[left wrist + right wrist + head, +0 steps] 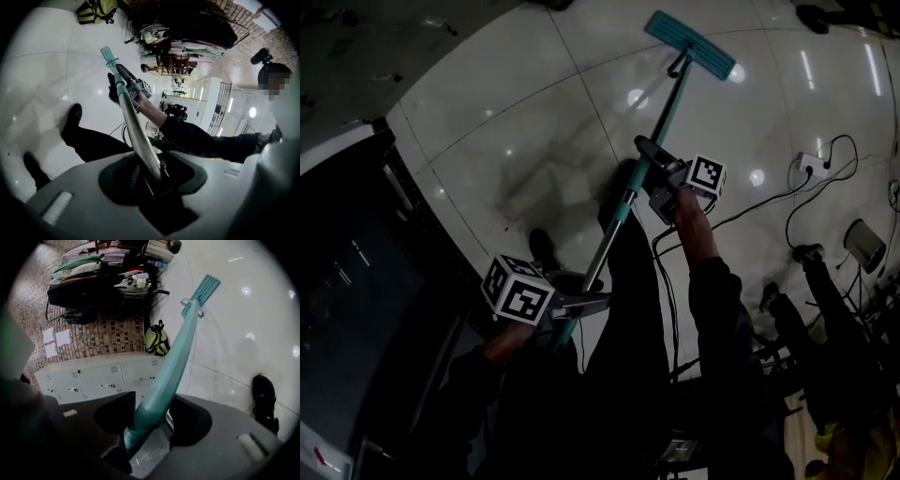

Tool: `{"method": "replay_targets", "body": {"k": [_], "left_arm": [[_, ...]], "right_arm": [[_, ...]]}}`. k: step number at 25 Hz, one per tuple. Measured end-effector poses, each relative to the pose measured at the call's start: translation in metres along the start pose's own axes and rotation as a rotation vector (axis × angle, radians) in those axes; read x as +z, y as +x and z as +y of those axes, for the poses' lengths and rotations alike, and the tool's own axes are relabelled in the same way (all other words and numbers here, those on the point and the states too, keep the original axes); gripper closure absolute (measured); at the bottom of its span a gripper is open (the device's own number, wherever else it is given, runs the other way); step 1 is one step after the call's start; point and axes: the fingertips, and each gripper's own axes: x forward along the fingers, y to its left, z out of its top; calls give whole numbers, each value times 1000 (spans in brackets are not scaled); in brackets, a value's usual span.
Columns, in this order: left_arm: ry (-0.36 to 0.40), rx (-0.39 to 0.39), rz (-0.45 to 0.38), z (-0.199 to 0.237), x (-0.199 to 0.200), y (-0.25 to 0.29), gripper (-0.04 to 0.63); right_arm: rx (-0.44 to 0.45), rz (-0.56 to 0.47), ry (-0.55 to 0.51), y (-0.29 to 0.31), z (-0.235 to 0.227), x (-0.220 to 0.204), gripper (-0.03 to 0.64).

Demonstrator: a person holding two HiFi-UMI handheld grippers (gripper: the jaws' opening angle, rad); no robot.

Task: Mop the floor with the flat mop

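Note:
The flat mop's teal head (689, 44) lies on the white tiled floor (534, 131) far ahead of me, its pole (661, 131) slanting back toward my body. My right gripper (654, 178) is shut on the teal sleeve of the pole (164, 380), mid-length. My left gripper (581, 305) is shut on the silver upper part of the pole (138, 136) near its end. In the right gripper view the mop head (205, 287) points away over the tiles. The left gripper view looks down the pole to the right gripper (133, 86).
My black shoes (542, 248) stand on the tiles under the pole. Cables and a power strip (811, 167) lie at the right. A dark cabinet edge (389, 187) borders the left. Grey lockers (93, 378), bags (156, 341) and clutter line a wall.

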Motion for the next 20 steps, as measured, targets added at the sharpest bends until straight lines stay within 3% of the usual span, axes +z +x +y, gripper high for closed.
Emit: {"method": "replay_targets", "body": {"k": [5, 10, 15, 20], "left_arm": [[4, -1, -7, -13, 61, 22, 416], [17, 5, 4, -12, 89, 37, 422], [26, 22, 12, -6, 90, 40, 426], [40, -1, 3, -11, 68, 24, 423]], "right_arm": [[10, 27, -26, 4, 11, 67, 387], [41, 28, -47, 5, 15, 102, 387], [34, 41, -79, 6, 12, 105, 385], [42, 24, -88, 8, 25, 81, 385]]}}
